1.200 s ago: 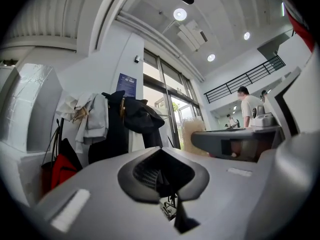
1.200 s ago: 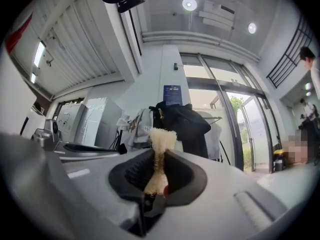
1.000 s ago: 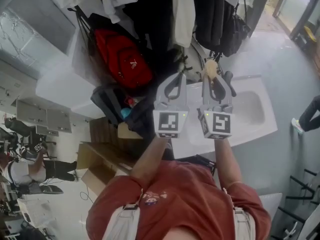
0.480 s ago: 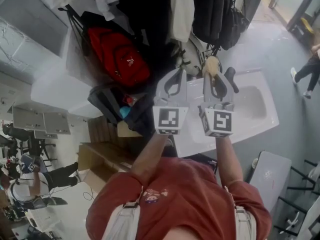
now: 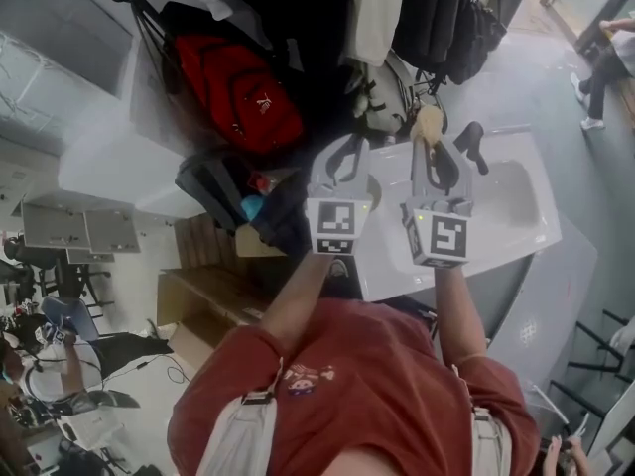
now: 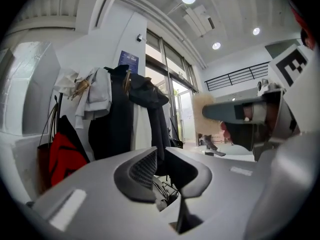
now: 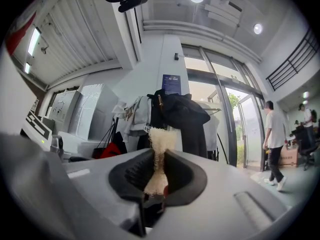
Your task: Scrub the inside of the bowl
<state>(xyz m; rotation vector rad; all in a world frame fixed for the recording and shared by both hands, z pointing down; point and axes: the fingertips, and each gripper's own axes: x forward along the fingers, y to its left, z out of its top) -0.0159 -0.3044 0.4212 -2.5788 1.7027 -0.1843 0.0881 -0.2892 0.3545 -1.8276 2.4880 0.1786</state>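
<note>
Pinching a pale, coarse, fibrous scrubber (image 7: 159, 156) at its squeezed waist, the right tongs (image 7: 159, 171) are clenched on it between ribbed black pads, holding it out over the smooth white bench (image 5: 392, 266) with its sunken, rounded-cornered basin (image 5: 501, 211). The left tongs (image 6: 161, 159), curved grey shells alongside, have just been parting slightly, with nothing between them.

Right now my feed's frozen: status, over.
Left tool just opening, empty. Right tool shut on scrub pad. No bowl in view; white sink beyond.
</note>
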